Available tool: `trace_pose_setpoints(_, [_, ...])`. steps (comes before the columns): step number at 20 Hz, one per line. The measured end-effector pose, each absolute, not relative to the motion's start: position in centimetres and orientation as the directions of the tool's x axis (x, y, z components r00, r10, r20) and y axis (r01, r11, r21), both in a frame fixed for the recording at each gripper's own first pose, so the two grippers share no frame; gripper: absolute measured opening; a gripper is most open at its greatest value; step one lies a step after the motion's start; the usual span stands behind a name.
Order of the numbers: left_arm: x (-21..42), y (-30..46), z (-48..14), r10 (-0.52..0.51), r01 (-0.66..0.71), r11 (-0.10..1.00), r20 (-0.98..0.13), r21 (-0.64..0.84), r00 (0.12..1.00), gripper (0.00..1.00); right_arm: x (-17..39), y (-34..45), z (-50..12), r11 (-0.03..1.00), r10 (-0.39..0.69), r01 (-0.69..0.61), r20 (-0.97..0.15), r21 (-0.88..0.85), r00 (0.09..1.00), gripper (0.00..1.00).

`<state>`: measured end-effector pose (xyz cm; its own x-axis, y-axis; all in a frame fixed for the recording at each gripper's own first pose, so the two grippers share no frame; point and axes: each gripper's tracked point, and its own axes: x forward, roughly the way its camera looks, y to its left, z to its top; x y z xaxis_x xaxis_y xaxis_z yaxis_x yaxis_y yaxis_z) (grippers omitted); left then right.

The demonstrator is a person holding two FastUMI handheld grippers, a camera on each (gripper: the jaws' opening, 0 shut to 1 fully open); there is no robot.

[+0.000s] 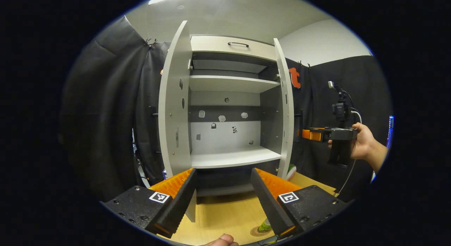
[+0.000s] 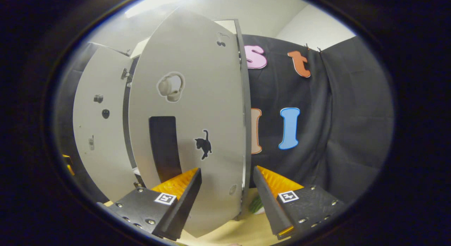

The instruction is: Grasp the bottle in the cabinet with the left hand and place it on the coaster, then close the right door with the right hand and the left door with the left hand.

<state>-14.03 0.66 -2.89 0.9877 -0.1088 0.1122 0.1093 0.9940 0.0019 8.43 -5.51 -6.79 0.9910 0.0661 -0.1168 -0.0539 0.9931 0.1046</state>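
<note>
Pale grey board forms the cabinet point(image 1: 229, 98), which stands open at the back of the wooden table point(image 1: 225, 212); its shelves carry nothing. In the left gripper view we see the left door point(image 1: 174, 105) and the right door point(image 1: 286, 112) both swung out toward us. The left gripper point(image 1: 223, 203) hangs in front of the cabinet, its jaws apart and holding nothing. Near the table's front edge, just beside the left gripper's right finger, a round coaster point(image 1: 259, 232) carries a green object that we take to be the bottle point(image 1: 265, 225), though little of it shows. In the same view a hand point(image 1: 363, 143) holds the right gripper point(image 1: 310, 134) just outside the right door. In the right gripper view the right gripper point(image 2: 225, 203) has its jaws apart, straddling the free edge of the right door point(image 2: 190, 126) without pressing on it; the left door point(image 2: 100, 122) stands farther off. We judge the placing step done and the closing of the right door to be in hand. The next move calls for a push against the door's outer face, swinging it to the cabinet front, with the left gripper kept out of its arc.
</note>
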Motion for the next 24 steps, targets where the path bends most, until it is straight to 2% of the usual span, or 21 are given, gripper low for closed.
trace_pose_setpoints(1, [-14.2,1.0,-3.0,-0.102,0.102,0.995,0.115,0.002,0.988,0.96,8.3,-4.5,-7.0,0.992,0.086,-0.073,-0.122,0.104,0.989,0.89])
trace_pose_setpoints(2, [-14.5,1.5,-3.0,-0.096,0.096,0.995,0.118,-0.001,0.988,0.96,8.4,-3.8,-7.0,0.991,0.098,-0.085,-0.122,0.104,0.988,0.96])
trace_pose_setpoints(3, [-14.7,1.9,-3.1,-0.090,0.092,0.996,0.120,-0.004,0.989,0.96,8.5,-3.3,-6.9,0.991,0.101,-0.089,-0.116,0.102,0.988,0.93])
trace_pose_setpoints(4, [-14.9,2.3,-3.3,-0.085,0.086,0.996,0.119,-0.006,0.989,0.96,8.5,-2.8,-6.8,0.990,0.104,-0.093,-0.110,0.103,0.989,0.97])
trace_pose_setpoints(7, [-15.2,3.8,-3.8,-0.061,0.062,0.998,0.116,-0.009,0.991,0.96,8.1,-0.9,-6.1,0.983,0.142,-0.131,-0.079,0.131,0.987,0.90])
trace_pose_setpoints(8, [-15.3,4.2,-3.9,-0.053,0.055,0.998,0.114,-0.013,0.992,0.96,8.0,-0.4,-6.0,0.980,0.156,-0.145,-0.073,0.139,0.985,0.93])
trace_pose_setpoints(9, [-15.4,4.7,-4.0,-0.047,0.049,0.999,0.114,-0.018,0.992,0.96,8.0,-0.1,-6.0,0.979,0.162,-0.151,-0.072,0.138,0.984,0.90])
trace_pose_setpoints(10, [-15.5,5.2,-4.1,-0.042,0.044,0.999,0.114,-0.023,0.993,0.96,7.9,0.0,-6.2,0.980,0.163,-0.152,-0.074,0.130,0.984,0.97])
trace_pose_setpoints(12, [-15.4,6.2,-4.5,-0.028,0.031,0.999,0.105,-0.026,0.994,0.96,7.8,0.1,-6.5,0.983,0.158,-0.149,-0.079,0.112,0.984,0.94])
trace_pose_setpoints(18, [-14.4,10.0,-4.9,0.005,0.000,0.998,0.073,-0.068,0.997,0.96,6.8,1.3,-6.4,0.976,0.185,-0.179,-0.042,0.121,0.982,0.93])
trace_pose_setpoints(19, [-14.4,10.9,-4.9,0.016,-0.011,0.998,0.074,-0.069,0.997,0.94,6.7,1.4,-6.3,0.976,0.189,-0.183,-0.036,0.117,0.981,0.93])
trace_pose_setpoints(23, [-13.7,14.3,-4.6,0.044,-0.041,0.998,0.074,-0.045,0.996,1.00,6.1,1.6,-6.7,0.980,0.179,-0.175,-0.044,0.094,0.983,0.94])
trace_pose_setpoints(24, [-13.4,14.9,-4.4,0.044,-0.041,0.998,0.074,-0.041,0.996,0.93,5.9,1.8,-6.7,0.981,0.176,-0.172,-0.044,0.089,0.983,0.94])
